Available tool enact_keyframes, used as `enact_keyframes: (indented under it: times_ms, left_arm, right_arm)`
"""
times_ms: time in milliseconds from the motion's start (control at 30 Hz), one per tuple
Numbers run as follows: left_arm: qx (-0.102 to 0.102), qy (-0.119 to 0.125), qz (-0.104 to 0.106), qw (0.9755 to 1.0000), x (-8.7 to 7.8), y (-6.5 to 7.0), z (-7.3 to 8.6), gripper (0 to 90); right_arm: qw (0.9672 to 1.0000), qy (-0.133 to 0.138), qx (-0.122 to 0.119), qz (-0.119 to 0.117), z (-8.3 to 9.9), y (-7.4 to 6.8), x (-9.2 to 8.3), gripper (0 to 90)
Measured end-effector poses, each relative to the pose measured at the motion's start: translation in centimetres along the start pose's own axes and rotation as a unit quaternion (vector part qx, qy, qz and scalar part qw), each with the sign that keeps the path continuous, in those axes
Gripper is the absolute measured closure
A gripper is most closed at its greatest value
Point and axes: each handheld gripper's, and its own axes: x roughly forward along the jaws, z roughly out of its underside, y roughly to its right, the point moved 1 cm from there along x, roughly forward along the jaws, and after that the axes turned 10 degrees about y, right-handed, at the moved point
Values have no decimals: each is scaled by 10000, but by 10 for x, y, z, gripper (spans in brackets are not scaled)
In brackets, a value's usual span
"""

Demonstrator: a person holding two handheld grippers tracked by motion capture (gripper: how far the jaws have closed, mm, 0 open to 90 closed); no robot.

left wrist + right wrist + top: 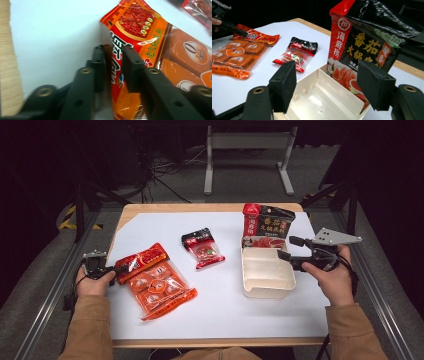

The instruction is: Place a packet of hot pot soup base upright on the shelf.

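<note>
- As we look down from the high view, we take the cream tray (pixel 265 276) as our landmark: the orange packet (pixel 155 282) lies well to its left on the white sheet (pixel 220 315), and the left gripper (pixel 116 273) is closed on that packet's upper left end. A small red and black sachet (pixel 203 248) lies between packet and tray. The right gripper (pixel 289 251) hangs by the tray's right rim with its jaws apart, holding nothing. A black and red pouch (pixel 267 222) stands at the tray's far end.
- From the left gripper view, we see both jaws pressed against the orange packet's printed red header (pixel 115 62), one on each side.
- From the right gripper view, we see the jaws standing wide over the tray (pixel 322 97), nothing between the pads (pixel 284 85). The pouch (pixel 362 45) leans upright in the tray's far end, and the orange packet (pixel 237 55) lies far left of it.
</note>
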Motion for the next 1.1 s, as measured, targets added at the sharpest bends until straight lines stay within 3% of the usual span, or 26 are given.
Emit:
enact_keyframes:
  times_ms: [100,267,433,533,700,767,933,1100]
  left_arm:
    - [-216,140,139,9996,-6,0,-3,880]
    - [-353,190,274,9988,-11,3,-6,896]
    - [-298,382,370,9981,-18,10,-13,898]
    - [-143,429,373,9983,-22,16,-18,899]
    - [33,673,432,9968,-34,26,-28,900]
    - [22,720,433,9965,-36,28,-30,900]
    - [90,1038,610,9927,-47,38,-40,900]
    - [224,1196,688,9902,-55,49,-47,900]
  right_arm:
    - [10000,-53,18,-83,1,-2,2,377]
    - [9991,-273,-202,-242,0,-4,2,507]
    - [9973,-484,-366,-414,-1,-5,2,632]
    - [9961,-599,-435,-481,-2,-6,2,675]
    - [9957,-655,-318,-577,-2,-8,0,754]
    - [9957,-658,-310,-569,-3,-8,-1,762]
    - [9960,-646,-168,-589,-3,-9,-2,769]
    - [9966,-594,-95,-570,-4,-10,-3,771]
